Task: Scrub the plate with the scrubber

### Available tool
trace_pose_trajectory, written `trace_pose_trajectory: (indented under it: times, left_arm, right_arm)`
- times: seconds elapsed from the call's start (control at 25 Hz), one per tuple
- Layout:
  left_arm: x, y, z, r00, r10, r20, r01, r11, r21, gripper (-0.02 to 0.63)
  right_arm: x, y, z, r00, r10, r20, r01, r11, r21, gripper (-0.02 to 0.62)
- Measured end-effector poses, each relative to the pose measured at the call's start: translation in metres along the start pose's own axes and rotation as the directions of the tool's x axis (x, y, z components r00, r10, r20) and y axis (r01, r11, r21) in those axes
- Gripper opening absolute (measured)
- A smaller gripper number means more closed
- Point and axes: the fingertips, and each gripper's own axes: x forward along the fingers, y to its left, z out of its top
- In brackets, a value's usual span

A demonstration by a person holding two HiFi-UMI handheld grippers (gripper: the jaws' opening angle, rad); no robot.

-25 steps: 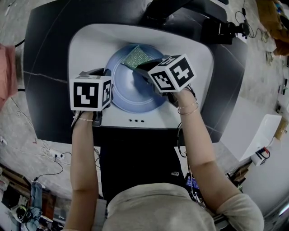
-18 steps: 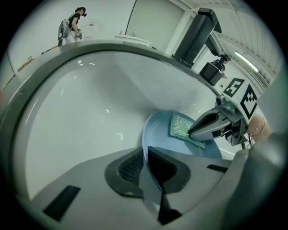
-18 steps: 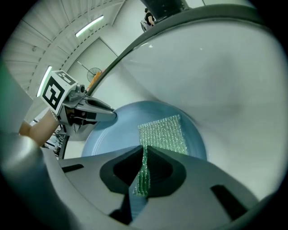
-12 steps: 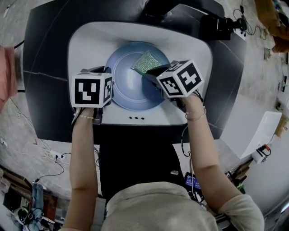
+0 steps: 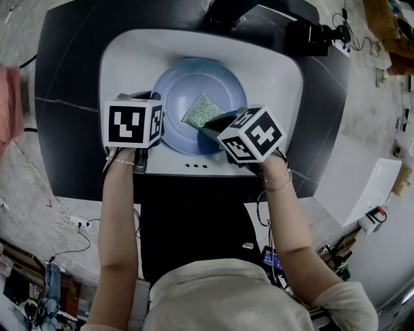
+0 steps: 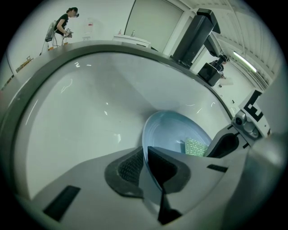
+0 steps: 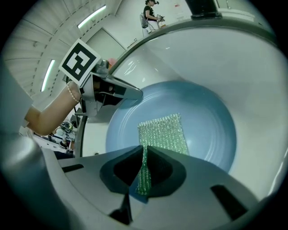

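Observation:
A light blue plate (image 5: 194, 90) lies in the white sink (image 5: 272, 64). My left gripper (image 5: 157, 123) is shut on the plate's left rim (image 6: 146, 148) and holds it there. My right gripper (image 5: 208, 126) is shut on a green mesh scrubber (image 5: 202, 110), which lies flat on the plate's near middle. In the right gripper view the scrubber (image 7: 163, 132) runs from between the jaws out over the plate (image 7: 211, 121). In the left gripper view the scrubber (image 6: 196, 147) shows on the plate's far side beside the right gripper.
The sink sits in a dark counter (image 5: 65, 77). A black tap or stand (image 5: 233, 13) rises behind the basin. Cables and clutter lie on the floor around the counter. A person (image 6: 60, 27) stands far off in the room.
My right gripper has dragged the scrubber from the plate's far rim toward me to its near middle. The left gripper and the plate have stayed still.

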Motion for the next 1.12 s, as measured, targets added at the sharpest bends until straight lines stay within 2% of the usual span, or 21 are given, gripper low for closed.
trace_pose_trajectory:
  times: [0.2, 0.4, 0.6, 1.12]
  left_arm:
    - [0.001, -0.003, 0.003, 1.000, -0.001, 0.005, 0.001, 1.000, 0.007, 0.040]
    - [0.001, -0.004, 0.004, 1.000, -0.002, 0.006, 0.002, 1.000, 0.005, 0.040]
    - [0.000, -0.003, 0.004, 1.000, -0.003, 0.006, 0.003, 1.000, 0.002, 0.040]
    - [-0.001, -0.004, 0.005, 1.000, -0.013, 0.011, 0.013, 1.000, 0.016, 0.040]
  right_arm:
    - [0.007, 0.025, 0.009, 0.997, 0.074, 0.025, -0.074, 0.997, 0.007, 0.040]
    - [0.019, 0.043, 0.019, 0.992, 0.115, 0.044, -0.114, 0.993, -0.019, 0.040]
    - [0.026, 0.043, 0.035, 0.991, 0.111, 0.078, -0.109, 0.994, -0.025, 0.038]
    - [0.025, 0.006, 0.067, 0.986, 0.053, 0.157, -0.054, 0.999, 0.001, 0.038]
